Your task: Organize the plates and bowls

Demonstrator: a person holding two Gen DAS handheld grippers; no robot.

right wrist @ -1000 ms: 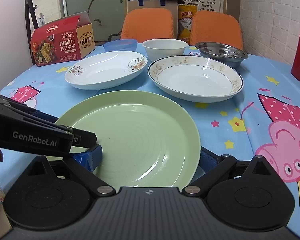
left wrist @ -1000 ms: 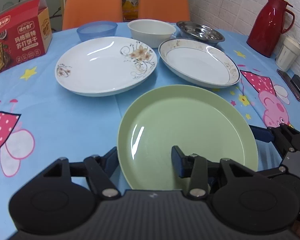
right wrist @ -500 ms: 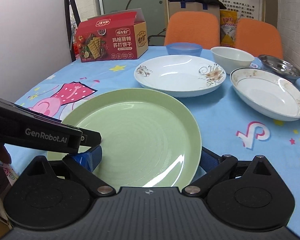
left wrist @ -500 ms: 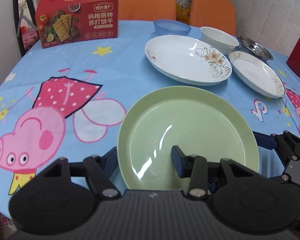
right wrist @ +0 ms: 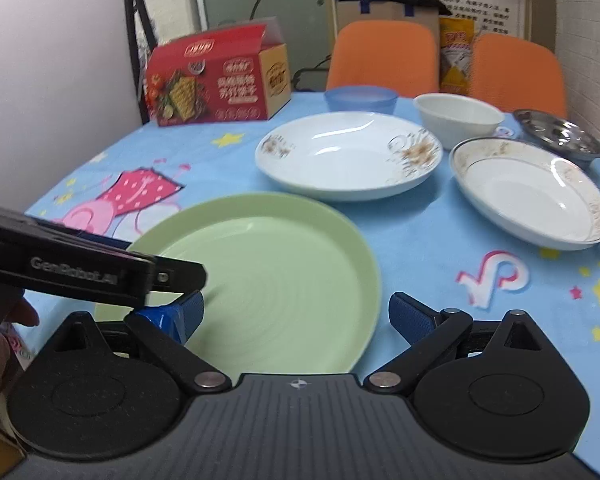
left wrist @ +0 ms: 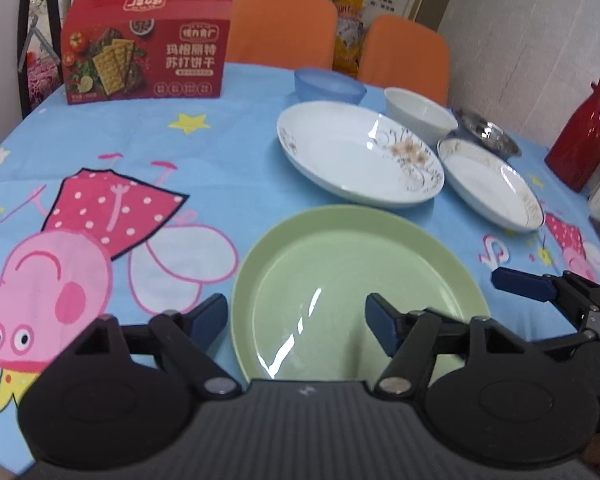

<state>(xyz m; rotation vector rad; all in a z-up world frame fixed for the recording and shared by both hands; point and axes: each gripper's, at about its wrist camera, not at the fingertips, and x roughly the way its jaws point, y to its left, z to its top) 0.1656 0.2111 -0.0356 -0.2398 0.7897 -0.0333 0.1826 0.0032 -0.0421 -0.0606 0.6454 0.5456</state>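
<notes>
Green plate [left wrist: 352, 280] between fingers [left wrist: 382, 326] of both grippers.

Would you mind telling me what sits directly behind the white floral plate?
Behind the white floral plate stand a blue bowl and a white bowl, both upright on the tablecloth. The plate's far rim hides their bases; whether they touch it is unclear.

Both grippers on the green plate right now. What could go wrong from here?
1. Each gripper, left and right, straddles only the near rim of the round pale green plate, jaws wide; it may tip or slip.
2. The floral-patterned white plate lies just beyond it; pushing forward could knock them together.
</notes>
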